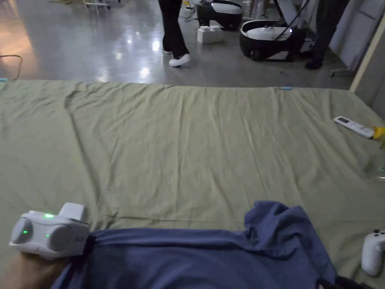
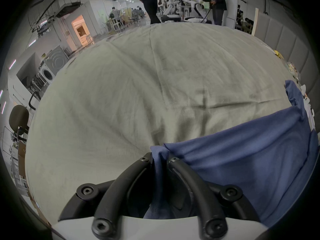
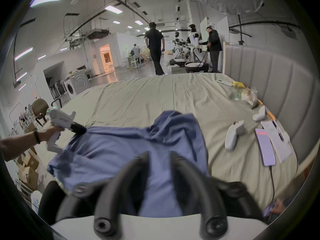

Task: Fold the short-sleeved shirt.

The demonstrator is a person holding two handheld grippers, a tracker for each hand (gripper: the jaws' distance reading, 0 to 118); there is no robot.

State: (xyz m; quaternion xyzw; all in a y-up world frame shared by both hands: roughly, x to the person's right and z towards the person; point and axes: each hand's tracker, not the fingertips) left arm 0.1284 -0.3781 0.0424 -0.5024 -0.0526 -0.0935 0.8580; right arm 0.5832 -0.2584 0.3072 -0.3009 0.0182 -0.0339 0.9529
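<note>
Olive sheet (image 1: 188, 150) covers the bed; polished floor (image 1: 94, 41) beyond.

Glossy grey floor (image 1: 94, 41) at 12 o'clock beyond the olive-sheeted bed (image 1: 180, 150); padded grey headboard (image 3: 270, 88) at 3 o'clock; ceiling light panels (image 3: 113, 9) overhead.

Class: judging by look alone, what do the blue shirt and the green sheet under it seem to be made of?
Shirt: likely thin jersey knit, matte; it drapes and bunches in soft folds.
Sheet: probably woven cotton, matte; it holds fine, sharp creases. Neither fibre can be confirmed by sight.
</note>
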